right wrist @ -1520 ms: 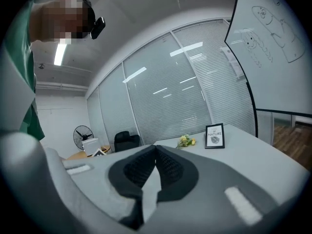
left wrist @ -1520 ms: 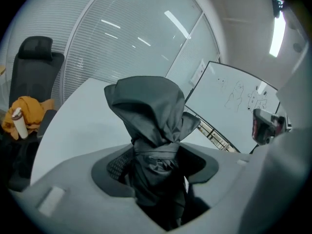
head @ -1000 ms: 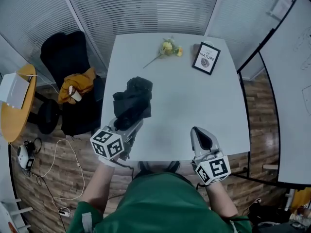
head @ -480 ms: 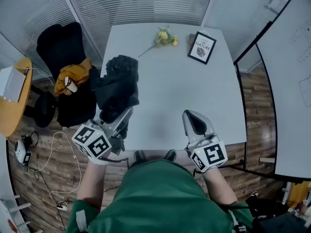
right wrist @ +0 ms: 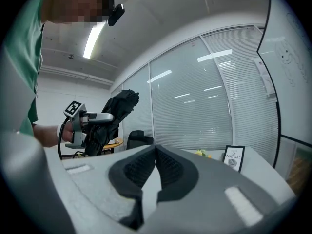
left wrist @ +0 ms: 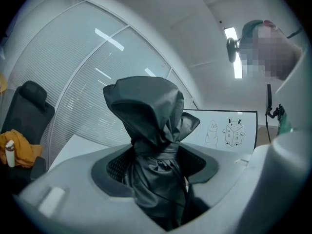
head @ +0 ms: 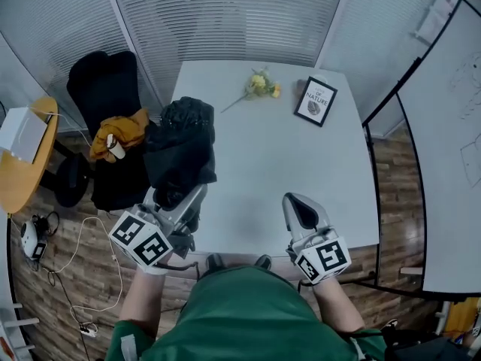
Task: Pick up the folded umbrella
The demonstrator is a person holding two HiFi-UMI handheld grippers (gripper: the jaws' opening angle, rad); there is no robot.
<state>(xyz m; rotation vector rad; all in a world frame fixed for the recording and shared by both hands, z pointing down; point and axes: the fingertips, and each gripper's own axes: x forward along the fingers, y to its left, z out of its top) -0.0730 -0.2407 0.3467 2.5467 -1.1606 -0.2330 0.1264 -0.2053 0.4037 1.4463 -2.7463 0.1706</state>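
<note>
The folded umbrella (head: 180, 145) is a black crumpled bundle held up off the white table (head: 301, 179), over its left edge. My left gripper (head: 176, 198) is shut on its lower part, and the loose cloth stands up beyond the jaws. In the left gripper view the umbrella (left wrist: 151, 145) fills the gap between the two dark pads of the left gripper (left wrist: 155, 167). My right gripper (head: 301, 205) hovers at the table's near edge with nothing in it. In its own view the right gripper (right wrist: 156, 162) has its pads touching, and the umbrella (right wrist: 114, 111) shows off to the left.
A yellow flower sprig (head: 259, 85) and a small framed picture (head: 316, 101) lie at the table's far end. A black chair (head: 105, 96) with an orange cloth (head: 120, 130) stands to the left, beside a round wooden table (head: 22, 164). A whiteboard (head: 451, 164) runs along the right.
My left gripper has lifted the umbrella off the table and carried it up and to the left. The right gripper has stayed where it was.
</note>
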